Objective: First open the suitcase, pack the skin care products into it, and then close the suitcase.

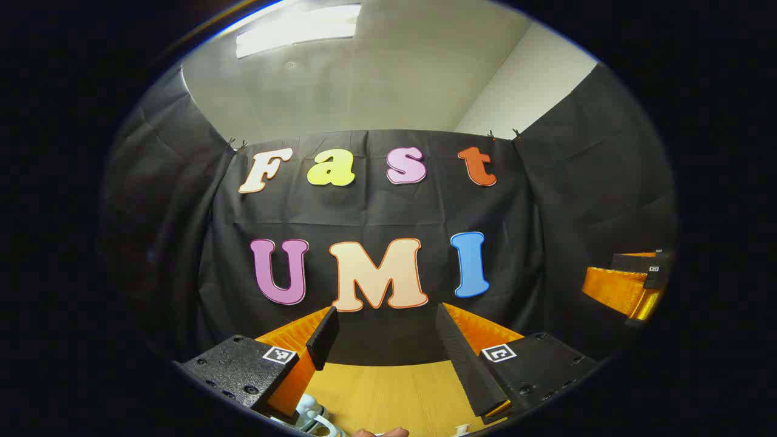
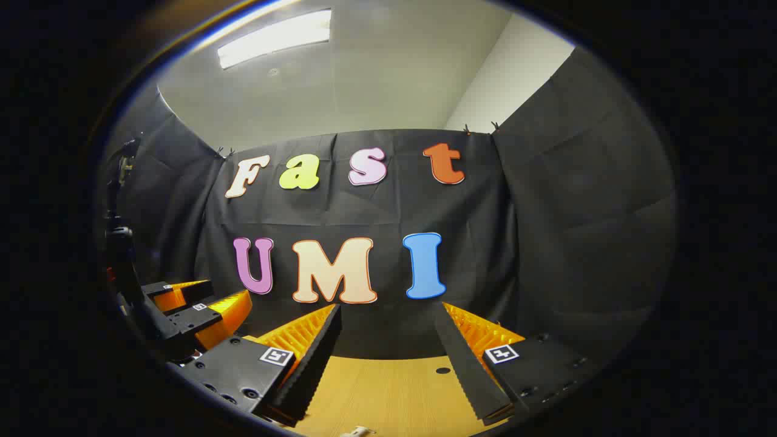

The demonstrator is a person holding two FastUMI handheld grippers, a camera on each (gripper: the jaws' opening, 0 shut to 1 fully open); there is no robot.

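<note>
In the left gripper view my left gripper [image 1: 385, 328] is held level above the wooden table [image 1: 394, 394], open, with nothing between its fingers. A pale blue-white rounded object [image 1: 308, 417] peeks out at the bottom edge under the left finger; I cannot tell what it is. A small white piece [image 1: 462, 430] lies at the bottom right. My right gripper [image 1: 631, 285] hangs at the far right. In the right gripper view my right gripper [image 2: 388, 321] is open and empty above the table [image 2: 388, 394]. The left gripper [image 2: 194, 309] is off to the left there.
The black cloth wall stands close behind the table's far edge in both views. A small dark hole [image 2: 443, 370] marks the tabletop. A tiny white item [image 2: 358, 431] lies at the bottom edge. A pinkish fingertip-like shape [image 1: 381, 432] shows at the bottom.
</note>
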